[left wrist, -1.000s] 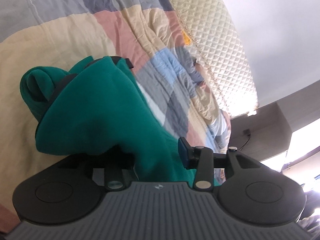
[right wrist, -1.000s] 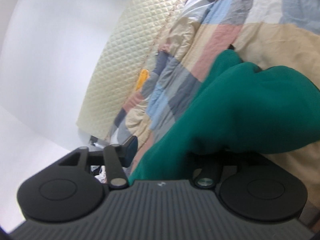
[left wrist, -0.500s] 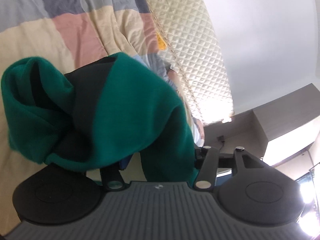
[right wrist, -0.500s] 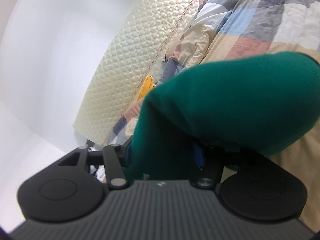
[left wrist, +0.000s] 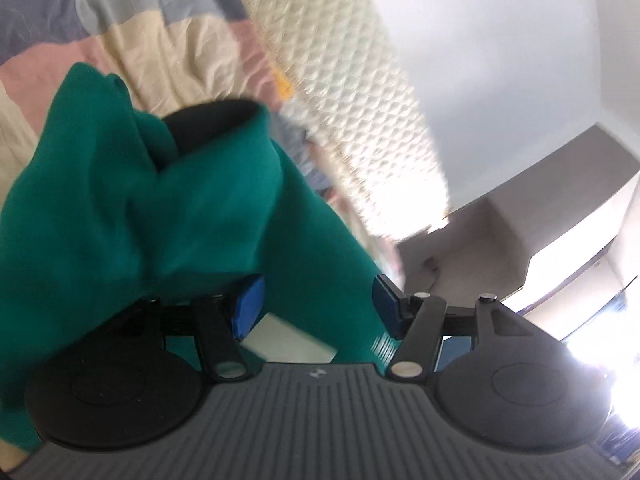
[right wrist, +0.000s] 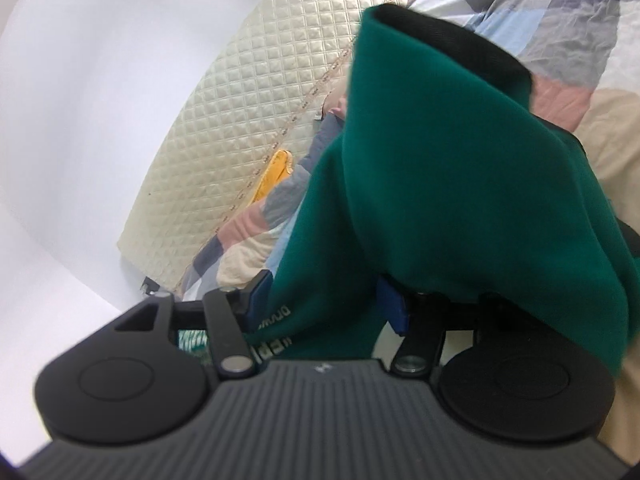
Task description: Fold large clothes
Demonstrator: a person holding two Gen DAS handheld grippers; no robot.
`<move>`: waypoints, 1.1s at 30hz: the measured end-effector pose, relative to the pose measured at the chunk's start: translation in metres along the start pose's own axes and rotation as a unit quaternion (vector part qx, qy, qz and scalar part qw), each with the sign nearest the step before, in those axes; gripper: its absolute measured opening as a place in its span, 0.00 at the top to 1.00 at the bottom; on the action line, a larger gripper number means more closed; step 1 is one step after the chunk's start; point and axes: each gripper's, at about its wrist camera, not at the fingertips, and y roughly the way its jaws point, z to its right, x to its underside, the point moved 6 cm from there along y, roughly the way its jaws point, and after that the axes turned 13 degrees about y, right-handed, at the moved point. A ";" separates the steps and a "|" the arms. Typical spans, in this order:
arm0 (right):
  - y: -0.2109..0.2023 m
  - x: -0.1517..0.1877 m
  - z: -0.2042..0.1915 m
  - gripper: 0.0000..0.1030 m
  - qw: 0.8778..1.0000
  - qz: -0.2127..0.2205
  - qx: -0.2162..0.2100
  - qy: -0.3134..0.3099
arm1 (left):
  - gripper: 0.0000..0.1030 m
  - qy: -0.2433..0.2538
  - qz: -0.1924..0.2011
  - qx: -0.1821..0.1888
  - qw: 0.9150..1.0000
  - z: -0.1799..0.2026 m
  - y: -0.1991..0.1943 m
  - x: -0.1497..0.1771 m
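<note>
Green garment (left wrist: 168, 216) with a black collar edge (left wrist: 208, 124) is lifted above the patchwork bed cover (left wrist: 168, 52) and carried by both grippers. Left gripper (left wrist: 316, 308): fingers have just been opening – blue pads (left wrist: 248, 304) stand apart, cloth runs between them, and the left pad shows a gap to the fabric. Right gripper (right wrist: 324, 304): fabric fills the space between its blue pads (right wrist: 394, 308) and drapes over the right finger – pinching the cloth. Quilted headboard (right wrist: 248, 128) behind.
</note>
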 end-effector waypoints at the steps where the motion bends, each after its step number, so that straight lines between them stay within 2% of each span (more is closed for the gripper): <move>1: 0.006 -0.002 0.005 0.43 1.000 -0.003 0.001 0.004 | 0.37 0.012 -0.011 -0.008 1.000 -0.005 0.007 0.002; 4: 0.023 -0.001 0.012 0.45 1.000 -0.011 0.012 -0.009 | 0.37 0.031 -0.028 -0.016 0.999 -0.020 0.022 0.007; 7: 0.040 0.010 0.011 0.45 0.997 -0.018 0.043 -0.066 | 0.38 0.047 -0.036 -0.026 0.998 -0.031 0.033 0.011; 14: 0.039 0.017 0.005 0.44 0.992 -0.015 0.070 -0.106 | 0.37 0.091 -0.041 -0.052 0.994 -0.018 0.030 0.016; 17: 0.033 0.023 -0.006 0.42 0.986 -0.016 0.081 -0.142 | 0.37 0.159 -0.051 -0.108 0.980 0.002 0.020 0.023; 19: 0.027 0.028 -0.019 0.41 0.981 -0.017 0.079 -0.175 | 0.36 0.187 -0.051 -0.133 0.972 0.014 0.013 0.026; 22: 0.012 0.043 -0.041 0.40 0.971 -0.021 0.065 -0.230 | 0.36 0.219 -0.054 -0.144 0.963 0.035 0.003 0.034; 26: -0.011 0.067 -0.062 0.40 0.949 -0.022 0.051 -0.309 | 0.36 0.281 -0.056 -0.176 0.942 0.062 -0.012 0.048; 29: -0.021 0.077 -0.066 0.41 0.944 -0.031 0.053 -0.325 | 0.36 0.314 -0.060 -0.191 0.928 0.080 -0.022 0.063; 33: -0.025 0.083 -0.059 0.45 0.940 -0.042 0.072 -0.330 | 0.36 0.325 -0.069 -0.213 0.919 0.083 -0.020 0.074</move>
